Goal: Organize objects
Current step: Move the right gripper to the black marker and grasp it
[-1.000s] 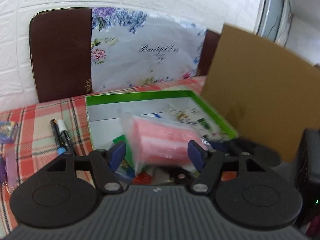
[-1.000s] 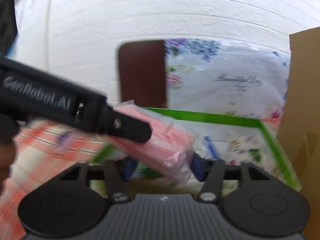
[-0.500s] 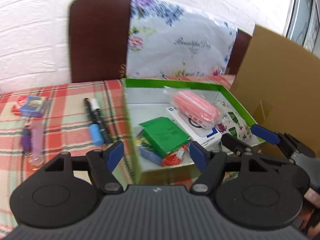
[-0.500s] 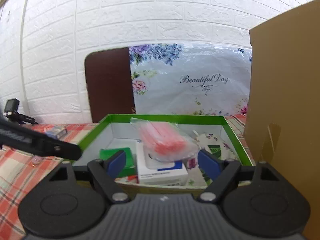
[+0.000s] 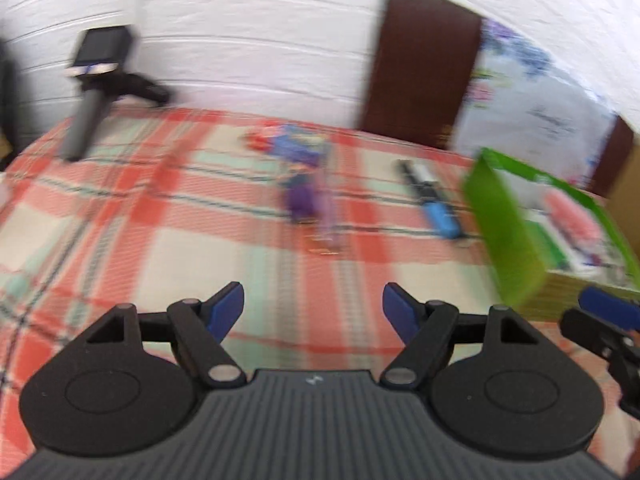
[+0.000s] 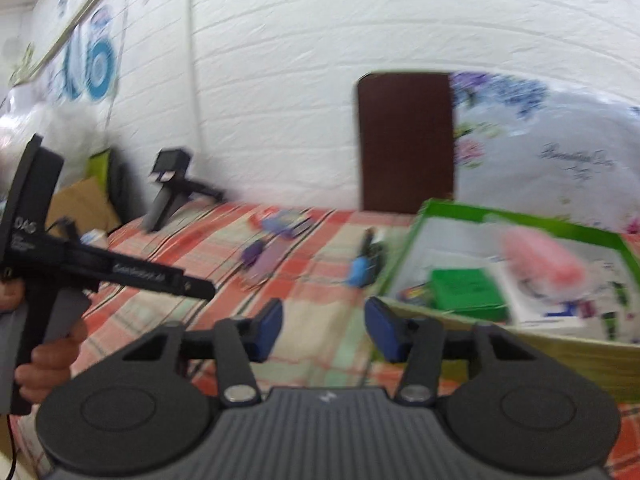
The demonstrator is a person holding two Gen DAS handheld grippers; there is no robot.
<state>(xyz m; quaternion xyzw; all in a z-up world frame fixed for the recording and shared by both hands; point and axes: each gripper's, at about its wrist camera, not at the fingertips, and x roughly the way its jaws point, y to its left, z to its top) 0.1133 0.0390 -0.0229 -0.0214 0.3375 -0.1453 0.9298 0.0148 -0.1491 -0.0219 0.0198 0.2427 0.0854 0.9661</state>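
Both grippers, left (image 5: 313, 307) and right (image 6: 323, 329), gape empty; purple pen (image 5: 306, 199) lies on cloth left of green box (image 5: 505, 224), likely light, stiff, slippery: pinch mid-barrel.

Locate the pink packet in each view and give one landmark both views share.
Left wrist: pink packet at far right, inside the green box.
Right wrist: pink packet at right, lying on the box's contents.
Shared landmark: the brown chair back.
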